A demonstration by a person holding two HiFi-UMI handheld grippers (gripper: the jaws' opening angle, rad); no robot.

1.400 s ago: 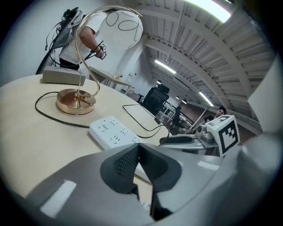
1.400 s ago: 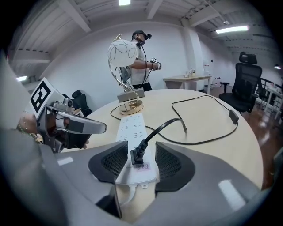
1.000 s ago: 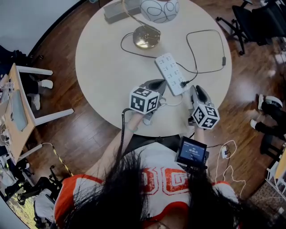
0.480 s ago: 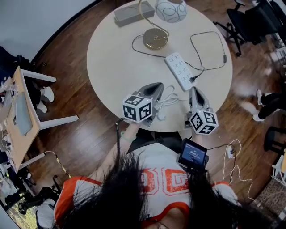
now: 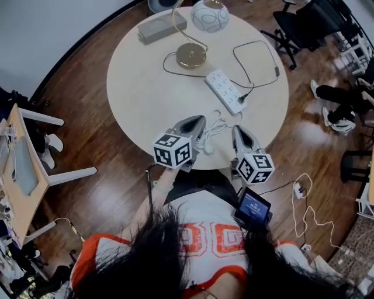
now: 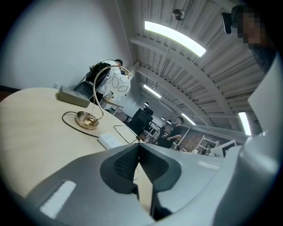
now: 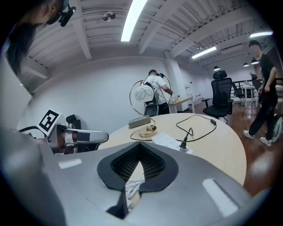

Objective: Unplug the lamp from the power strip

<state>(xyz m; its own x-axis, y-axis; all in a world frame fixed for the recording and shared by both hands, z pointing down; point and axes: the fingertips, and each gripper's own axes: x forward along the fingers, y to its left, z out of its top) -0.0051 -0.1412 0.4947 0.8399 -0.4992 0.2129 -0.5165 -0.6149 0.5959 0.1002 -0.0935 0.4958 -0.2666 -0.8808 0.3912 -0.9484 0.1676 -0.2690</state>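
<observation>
Lamp shade [image 5: 209,13] cut by head view's top edge. White cable coil [image 7: 132,187] mostly behind jaws of right gripper [image 7: 140,154]. Power strip [image 6: 108,140] sockets too small.

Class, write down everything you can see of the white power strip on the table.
The power strip is a long white bar, plastic by its look, with rows of sockets on top. It lies flat and diagonal on the round table, near the brass lamp base but apart from it. One black plug sits at its near end.
</observation>
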